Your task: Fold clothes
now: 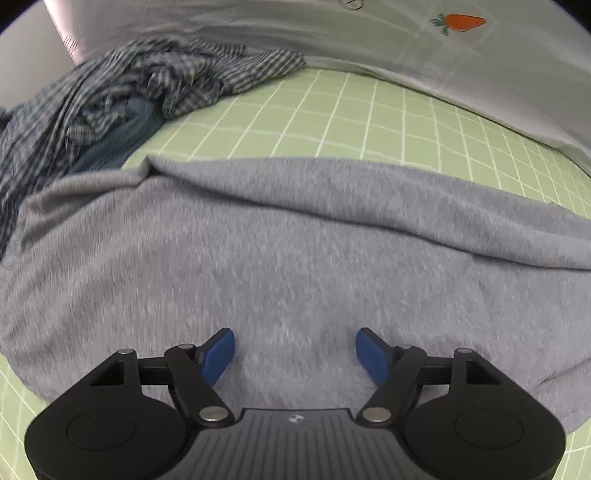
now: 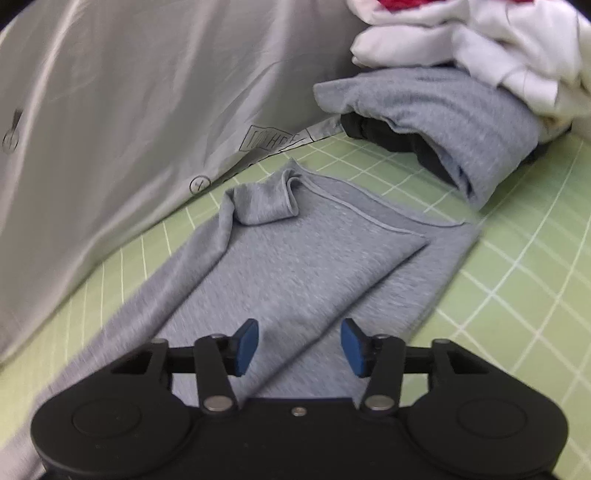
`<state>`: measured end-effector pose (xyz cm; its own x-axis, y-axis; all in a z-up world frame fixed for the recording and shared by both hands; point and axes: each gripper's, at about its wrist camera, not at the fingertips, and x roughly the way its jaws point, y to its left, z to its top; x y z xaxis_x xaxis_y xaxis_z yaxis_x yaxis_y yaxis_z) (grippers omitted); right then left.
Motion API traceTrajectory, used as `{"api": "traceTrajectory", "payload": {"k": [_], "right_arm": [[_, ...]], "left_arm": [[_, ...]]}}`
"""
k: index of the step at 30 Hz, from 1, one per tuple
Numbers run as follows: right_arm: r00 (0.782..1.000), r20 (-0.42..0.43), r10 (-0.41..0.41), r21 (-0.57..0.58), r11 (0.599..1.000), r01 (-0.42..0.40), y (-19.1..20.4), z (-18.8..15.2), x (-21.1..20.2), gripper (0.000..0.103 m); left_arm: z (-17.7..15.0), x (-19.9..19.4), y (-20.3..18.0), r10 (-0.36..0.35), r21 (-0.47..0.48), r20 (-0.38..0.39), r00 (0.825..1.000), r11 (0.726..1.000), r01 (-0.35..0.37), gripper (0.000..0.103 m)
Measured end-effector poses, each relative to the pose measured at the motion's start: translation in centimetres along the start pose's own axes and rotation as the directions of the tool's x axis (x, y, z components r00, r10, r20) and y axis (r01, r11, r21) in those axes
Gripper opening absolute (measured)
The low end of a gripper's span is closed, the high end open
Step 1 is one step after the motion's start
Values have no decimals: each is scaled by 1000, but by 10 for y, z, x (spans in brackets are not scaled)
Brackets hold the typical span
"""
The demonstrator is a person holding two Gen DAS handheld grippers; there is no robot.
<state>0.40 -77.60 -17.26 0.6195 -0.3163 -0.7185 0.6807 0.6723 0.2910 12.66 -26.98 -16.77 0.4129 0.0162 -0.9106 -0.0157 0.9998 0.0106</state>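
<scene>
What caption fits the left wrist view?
Open left tongs hover above a grey garment on a green checked sheet.

A green grid sheet (image 1: 369, 122) has a pale cover (image 1: 221, 22) with a carrot print (image 1: 461, 22) along its far edge.

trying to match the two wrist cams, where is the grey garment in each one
Left wrist: the grey garment fills the middle and lower picture, under the open left gripper.
Right wrist: it runs as a long strip up the centre, from the open right gripper.
Shared landmark: the green checked sheet.
</scene>
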Motion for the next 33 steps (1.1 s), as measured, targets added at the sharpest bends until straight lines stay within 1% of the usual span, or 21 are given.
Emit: {"api": "traceTrajectory", "payload": {"k": [1, 4, 6, 7, 9, 10, 11, 13, 16, 19, 22, 24, 25, 27, 28, 30, 31, 32, 33], "right_arm": [[1000, 2, -19, 3, 1000, 19, 1, 1, 3, 47], [996, 21, -83, 8, 996, 83, 3, 7, 12, 48], [994, 29, -103, 2, 995, 103, 3, 11, 17, 48], [994, 34, -109, -4, 994, 109, 3, 12, 20, 46], [993, 37, -115, -26, 993, 116, 3, 15, 22, 33], [992, 41, -118, -34, 992, 119, 2, 15, 23, 20], [991, 47, -121, -42, 991, 123, 1, 16, 23, 9], [991, 65, -117, -49, 992, 120, -4, 16, 22, 2], [988, 106, -116, -59, 991, 123, -9, 19, 8, 1], [977, 177, -119, -101, 985, 138, -8, 26, -15, 1], [958, 258, -128, -142, 975, 168, -4, 38, -43, 0], [944, 294, -151, -149, 968, 202, -7, 43, -58, 0], [939, 299, -168, -140, 966, 217, -10, 43, -63, 0], [933, 298, -202, -115, 963, 246, -18, 42, -70, 0], [935, 279, -219, -115, 959, 259, -24, 39, -68, 0], [957, 167, -237, -118, 959, 258, -38, 30, -46, 1], [964, 105, -243, -119, 960, 254, -46, 25, -34, 1], [965, 48, -257, -119, 958, 261, -51, 21, -24, 3], [961, 26, -275, -128, 953, 276, -53, 18, -20, 5]], "left_arm": [[-2, 1, 2, -1, -8, -4, 1000, 1000, 1, 77], [-7, -2, 7, 6, -13, 1, 1000, 1000, -6, 80], [-11, -4, 10, 8, -8, 5, 1000, 1000, -8, 85], [-13, -6, 12, 9, -7, 6, 1000, 1000, -9, 86], [-14, -9, 16, 12, -10, 4, 1000, 1000, -12, 88], [-15, -9, 17, 11, -11, 6, 1000, 1000, -11, 89], [-16, -9, 18, 11, -12, 9, 1000, 1000, -11, 91], [-17, -10, 20, 14, -14, 14, 1000, 1000, -14, 93], [-15, -9, 22, 12, -14, 8, 1000, 1000, -11, 94], [-11, -7, 23, 9, -5, -4, 1000, 1000, -9, 94], [-9, -6, 23, 4, 15, -22, 1000, 1000, -4, 94], [-8, -6, 23, 0, 27, -29, 1000, 1000, 1, 94], [-8, -6, 23, -3, 32, -31, 1000, 999, 4, 94], [-9, -5, 24, -8, 39, -36, 999, 999, 9, 97], [-9, -4, 24, -7, 36, -34, 999, 999, 8, 98], [-9, -2, 25, -3, 31, -33, 999, 1000, 4, 100], [-8, -1, 25, 0, 28, -36, 999, 1000, 1, 100], [-6, 0, 24, 1, 31, -41, 999, 1000, 1, 100], [-6, 0, 24, 4, 36, -45, 999, 999, -2, 100]]}}
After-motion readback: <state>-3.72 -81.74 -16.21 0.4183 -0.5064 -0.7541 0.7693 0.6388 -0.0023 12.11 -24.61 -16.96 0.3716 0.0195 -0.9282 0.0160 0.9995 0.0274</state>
